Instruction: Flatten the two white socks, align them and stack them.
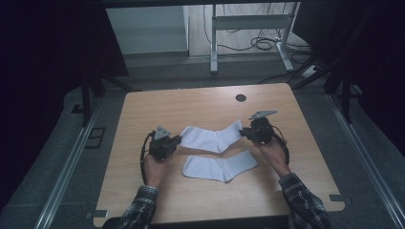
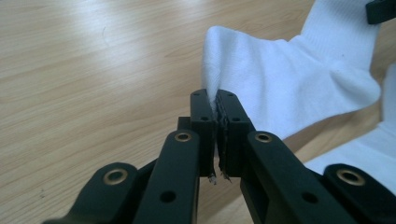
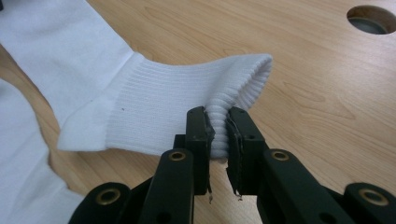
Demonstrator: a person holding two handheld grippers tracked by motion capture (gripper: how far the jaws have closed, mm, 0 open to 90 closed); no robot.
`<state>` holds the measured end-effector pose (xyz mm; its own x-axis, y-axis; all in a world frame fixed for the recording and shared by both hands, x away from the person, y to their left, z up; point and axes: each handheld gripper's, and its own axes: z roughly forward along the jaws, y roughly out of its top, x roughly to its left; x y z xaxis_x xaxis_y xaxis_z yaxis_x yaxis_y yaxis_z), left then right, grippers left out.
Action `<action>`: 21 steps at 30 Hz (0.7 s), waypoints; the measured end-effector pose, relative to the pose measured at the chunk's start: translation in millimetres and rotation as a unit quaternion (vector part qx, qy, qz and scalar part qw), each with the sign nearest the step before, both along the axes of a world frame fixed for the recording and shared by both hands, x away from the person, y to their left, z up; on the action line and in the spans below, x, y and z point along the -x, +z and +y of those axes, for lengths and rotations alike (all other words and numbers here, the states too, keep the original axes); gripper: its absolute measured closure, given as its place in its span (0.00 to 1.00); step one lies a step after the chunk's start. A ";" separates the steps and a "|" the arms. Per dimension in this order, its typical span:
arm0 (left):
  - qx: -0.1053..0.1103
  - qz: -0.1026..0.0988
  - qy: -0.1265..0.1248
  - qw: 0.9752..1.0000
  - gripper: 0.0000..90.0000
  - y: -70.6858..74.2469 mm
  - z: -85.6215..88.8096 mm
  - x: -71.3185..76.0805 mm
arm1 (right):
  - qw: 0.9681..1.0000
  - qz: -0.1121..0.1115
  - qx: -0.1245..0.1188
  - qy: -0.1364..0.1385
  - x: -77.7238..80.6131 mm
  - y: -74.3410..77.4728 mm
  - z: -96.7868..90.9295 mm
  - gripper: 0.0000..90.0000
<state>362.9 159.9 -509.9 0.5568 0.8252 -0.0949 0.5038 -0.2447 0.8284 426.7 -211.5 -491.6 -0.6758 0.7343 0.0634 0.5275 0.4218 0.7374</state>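
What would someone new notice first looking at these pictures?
A white sock stretched between two tools near the middle of the wooden table: the left tool pinches its toe end, the right tool clamps its ribbed cuff. A second white sock lies flat just nearer the person, and a round hole sits near the table's far edge.

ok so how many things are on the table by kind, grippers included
white socks: 2, the far sock pinched at both ends, the near sock lying loose
black grippers: 2, left gripper, right gripper
total: 4
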 end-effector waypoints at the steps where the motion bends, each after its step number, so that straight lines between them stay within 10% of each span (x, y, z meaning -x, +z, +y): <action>1: 0.001 -0.001 -0.003 1.000 0.96 1.2 -0.5 1.5 | 1.000 0.000 -0.002 0.000 1.6 1.7 -1.4 0.88; 21: -0.001 -0.008 -0.039 0.999 0.96 12.8 -13.1 39.0 | 1.000 -0.005 -0.015 0.005 46.1 12.6 -25.5 0.87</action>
